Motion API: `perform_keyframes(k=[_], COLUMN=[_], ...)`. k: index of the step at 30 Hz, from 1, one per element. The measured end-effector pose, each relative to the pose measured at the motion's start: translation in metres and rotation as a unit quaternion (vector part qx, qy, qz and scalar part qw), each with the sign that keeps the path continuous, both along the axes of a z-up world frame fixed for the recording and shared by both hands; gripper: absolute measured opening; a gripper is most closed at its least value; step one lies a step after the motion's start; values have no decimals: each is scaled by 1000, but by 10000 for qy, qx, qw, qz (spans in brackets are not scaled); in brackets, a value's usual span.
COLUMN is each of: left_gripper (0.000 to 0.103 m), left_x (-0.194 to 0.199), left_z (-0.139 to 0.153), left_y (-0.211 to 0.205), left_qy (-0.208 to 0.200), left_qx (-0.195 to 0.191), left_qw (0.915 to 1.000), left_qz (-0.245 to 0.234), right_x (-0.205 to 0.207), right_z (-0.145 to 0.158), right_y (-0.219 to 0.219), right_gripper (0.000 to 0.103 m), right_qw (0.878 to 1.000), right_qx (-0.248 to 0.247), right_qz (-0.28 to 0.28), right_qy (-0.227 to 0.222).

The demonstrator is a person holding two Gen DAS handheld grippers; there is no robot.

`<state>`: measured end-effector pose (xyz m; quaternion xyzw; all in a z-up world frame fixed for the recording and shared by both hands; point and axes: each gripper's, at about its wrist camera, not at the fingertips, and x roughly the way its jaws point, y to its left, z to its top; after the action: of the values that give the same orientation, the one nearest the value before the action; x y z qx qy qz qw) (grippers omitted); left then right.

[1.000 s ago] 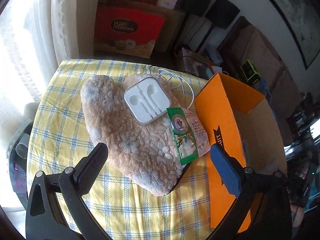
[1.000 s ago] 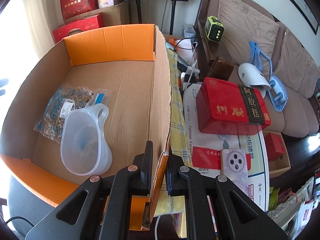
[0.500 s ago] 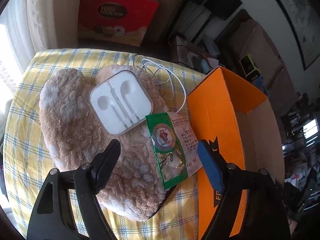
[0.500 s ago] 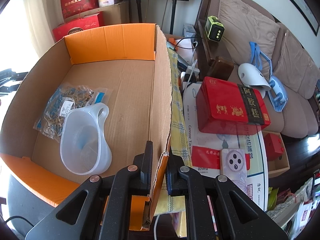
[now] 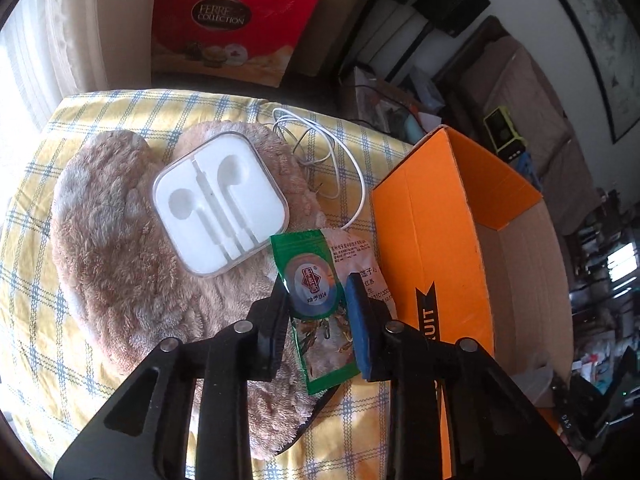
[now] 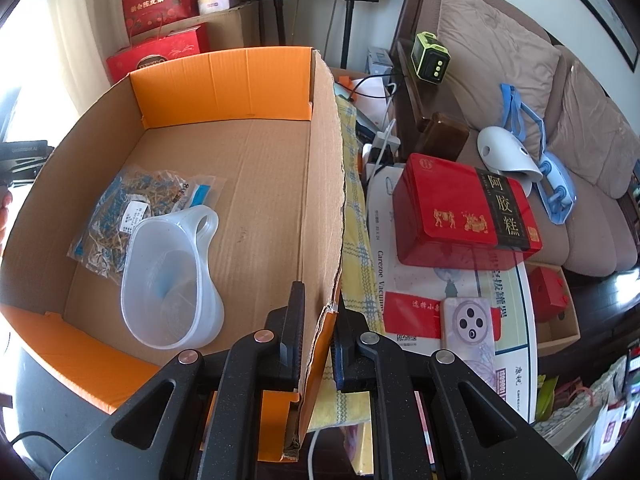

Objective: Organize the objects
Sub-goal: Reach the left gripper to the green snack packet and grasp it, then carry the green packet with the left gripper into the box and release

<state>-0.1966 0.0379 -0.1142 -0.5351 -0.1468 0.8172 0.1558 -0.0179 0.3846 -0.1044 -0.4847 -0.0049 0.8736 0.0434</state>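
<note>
Both jaws of the left gripper [image 5: 318, 294] have just been closing and now press on the green snack packet [image 5: 320, 304], 1 pad on each long edge; the packet lies half on the furry heart-shaped cushion [image 5: 120, 248] and half toward the orange cardboard box [image 5: 424, 248]. Right gripper [image 6: 320, 334] is clamped shut on the box wall [image 6: 324, 216], 1 finger inside and 1 outside.

On the cushion, just up-left of the packet and touching its corner, sits a clear earphone case [image 5: 220, 204] with white earbuds inside. A white cable [image 5: 332, 160] loops off the cushion onto the yellow checked cloth [image 5: 32, 320] that covers the surface. Inside the box lie a translucent plastic scoop [image 6: 172, 280] and, partly under it, a clear bag of small blue parts [image 6: 120, 208].

Behind the surface stand a red gift box [image 5: 228, 36] against a cardboard carton and a pale curtain [image 5: 52, 40]. Right of the box, in the right wrist view, a red tin [image 6: 460, 216] and a pink phone [image 6: 468, 332] rest on a white printed carton [image 6: 384, 208], with a brown sofa [image 6: 500, 60] beyond.

Lower end of the packet is hidden by the right-hand finger, its printed text is too small to read, and the cushion's tip is cut off behind the gripper body
</note>
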Motion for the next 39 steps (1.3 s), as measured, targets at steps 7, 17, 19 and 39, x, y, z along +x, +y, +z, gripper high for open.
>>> perform_keyframes(k=[7, 17, 19, 39], left_gripper=[4, 4, 4, 4], left_x=[13, 49, 55, 74], left_z=[20, 62, 72, 136], left_y=[1, 16, 19, 89], left_qy=[408, 1299, 1442, 1991], left_qx=[-230, -822, -898, -722], left_qw=[9989, 9881, 9854, 9743], left_qz=[-6, -80, -118, -768], right_x=[-1, -2, -2, -1], right_z=[0, 2, 2, 0], right_y=[-2, -3, -3, -3], right_gripper=[11, 11, 11, 11], right_qw=[10000, 10000, 10000, 10000], right_qx=[2, 6, 3, 13], right_qz=[0, 23, 21, 13], right_qy=[0, -15, -17, -18])
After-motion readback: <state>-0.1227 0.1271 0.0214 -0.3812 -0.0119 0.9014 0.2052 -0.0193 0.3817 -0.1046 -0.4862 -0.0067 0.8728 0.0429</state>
